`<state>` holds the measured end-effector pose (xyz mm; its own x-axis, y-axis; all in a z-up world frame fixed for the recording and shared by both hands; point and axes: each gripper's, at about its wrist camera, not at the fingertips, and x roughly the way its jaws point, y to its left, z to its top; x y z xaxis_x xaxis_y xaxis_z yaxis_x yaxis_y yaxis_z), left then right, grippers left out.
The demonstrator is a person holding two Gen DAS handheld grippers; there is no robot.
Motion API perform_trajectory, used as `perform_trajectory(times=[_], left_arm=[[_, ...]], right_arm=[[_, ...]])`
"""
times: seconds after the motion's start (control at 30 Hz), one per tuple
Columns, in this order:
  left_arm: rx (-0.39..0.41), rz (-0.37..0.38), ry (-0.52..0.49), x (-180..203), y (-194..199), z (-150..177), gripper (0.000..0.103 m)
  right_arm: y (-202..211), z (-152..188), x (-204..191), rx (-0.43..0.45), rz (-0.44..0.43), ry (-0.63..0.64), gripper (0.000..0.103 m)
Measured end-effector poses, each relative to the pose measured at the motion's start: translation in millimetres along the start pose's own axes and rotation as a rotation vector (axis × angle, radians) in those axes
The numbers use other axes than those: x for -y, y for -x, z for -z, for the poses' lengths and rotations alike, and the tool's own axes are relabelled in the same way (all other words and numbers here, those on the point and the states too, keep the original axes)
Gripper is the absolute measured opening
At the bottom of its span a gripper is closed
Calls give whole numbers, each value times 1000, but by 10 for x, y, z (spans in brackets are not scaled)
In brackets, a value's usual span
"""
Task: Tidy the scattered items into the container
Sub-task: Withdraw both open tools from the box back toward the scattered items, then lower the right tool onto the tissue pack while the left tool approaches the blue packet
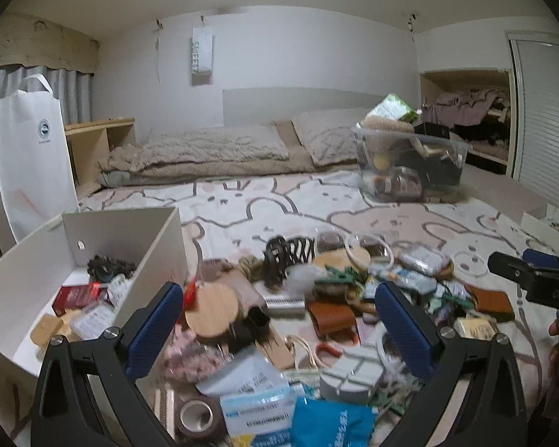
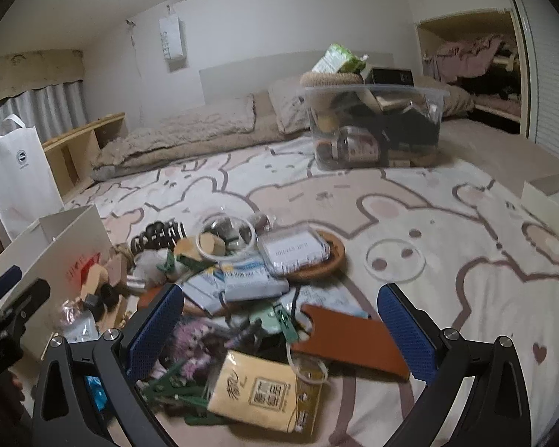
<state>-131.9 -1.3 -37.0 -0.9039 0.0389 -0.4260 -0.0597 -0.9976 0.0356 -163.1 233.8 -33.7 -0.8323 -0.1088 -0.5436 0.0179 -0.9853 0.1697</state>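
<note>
- Left tongs (image 1: 279,305) spread wide, empty, above the scattered items (image 1: 316,298) on the bed.
- Right tongs (image 2: 281,307) apart too, nothing held.
- White container (image 1: 93,257) left of the pile.

We have two fisheye views, each looking forward along its own fingers, low and close over the pile of small items (image 1: 316,298) on the patterned blanket (image 2: 428,223). The left wrist view stands beside the white box (image 1: 156,257); the right wrist view is further right. Both face the far wall and share the pile, the clear bin (image 2: 372,126) and the bedding (image 1: 212,149).
</note>
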Motion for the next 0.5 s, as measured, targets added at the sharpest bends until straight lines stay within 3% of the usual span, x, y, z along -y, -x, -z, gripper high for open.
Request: perform_trajectory(times=[0.5], left_arm=[[-98,28,-44,178,-11,438,103]], right_arm=[[-155,383,-13,-116,-9,-27,103]])
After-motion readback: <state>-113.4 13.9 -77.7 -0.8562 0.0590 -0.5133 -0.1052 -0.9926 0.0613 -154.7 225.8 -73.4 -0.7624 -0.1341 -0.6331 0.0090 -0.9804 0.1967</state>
